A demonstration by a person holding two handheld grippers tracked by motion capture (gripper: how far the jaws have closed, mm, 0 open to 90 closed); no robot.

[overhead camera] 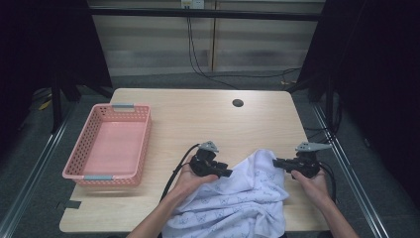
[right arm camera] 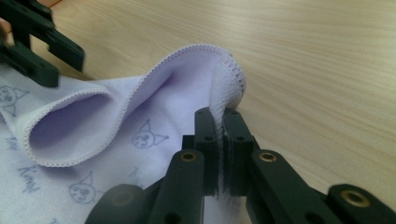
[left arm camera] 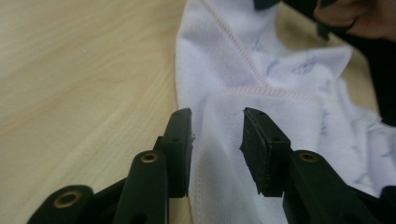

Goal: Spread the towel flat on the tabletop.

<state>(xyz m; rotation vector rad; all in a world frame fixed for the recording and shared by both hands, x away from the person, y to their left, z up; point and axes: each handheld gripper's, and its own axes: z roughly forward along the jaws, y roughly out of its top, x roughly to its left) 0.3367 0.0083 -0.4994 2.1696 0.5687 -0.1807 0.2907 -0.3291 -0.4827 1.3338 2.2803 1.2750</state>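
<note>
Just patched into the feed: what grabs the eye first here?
A white printed cloth lies crumpled at the table's near edge. The right tongs pinch its hem, while the left tongs stand open around another edge. A pink basket sits far left.

Table evenly lit, surroundings dark; close gripper views slightly soft.

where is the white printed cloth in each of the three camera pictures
High view: the cloth lies at the bottom centre, on the table's near edge.
Left gripper view: upper right, running down between the open left claw.
Right gripper view: left and centre, its hem pinched in the right claw.
Shared landmark: the wooden table.
</note>
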